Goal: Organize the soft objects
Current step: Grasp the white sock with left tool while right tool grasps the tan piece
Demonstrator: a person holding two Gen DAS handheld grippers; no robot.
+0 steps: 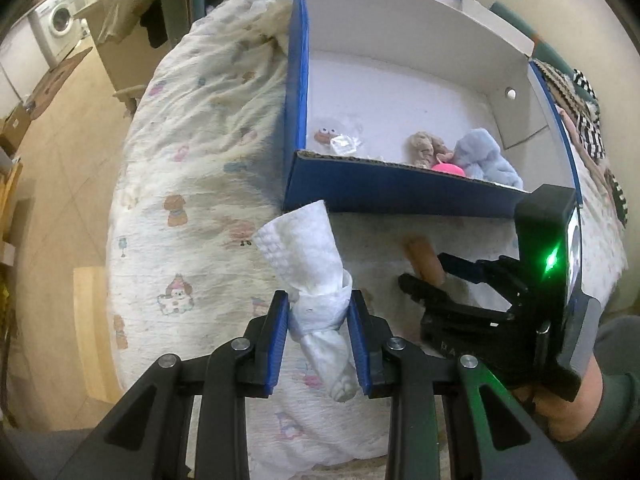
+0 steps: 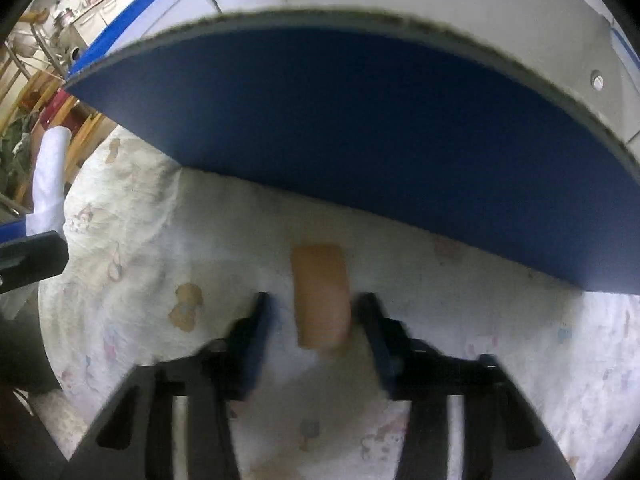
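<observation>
My left gripper (image 1: pixel 319 312) is shut on a knotted white cloth (image 1: pixel 308 256) and holds it above the bed, just in front of the blue box (image 1: pixel 396 196). The cloth also shows at the left of the right wrist view (image 2: pixel 48 176). My right gripper (image 2: pixel 314 320) is open around a tan sponge-like piece (image 2: pixel 322 294) lying on the bedspread below the box wall (image 2: pixel 360 140); the piece touches the right finger. The right gripper (image 1: pixel 424 274) and the tan piece (image 1: pixel 426 258) also show in the left wrist view. Inside the box lie a light blue plush (image 1: pixel 484 156), a brown plush (image 1: pixel 426 148) and a small toy with eyes (image 1: pixel 326 134).
The box sits on a bed with a printed white bedspread (image 1: pixel 192 168). The bed edge drops to a wooden floor (image 1: pixel 64 184) on the left. Striped fabric (image 1: pixel 588 120) lies right of the box. A pink ball (image 1: pixel 450 169) lies in the box.
</observation>
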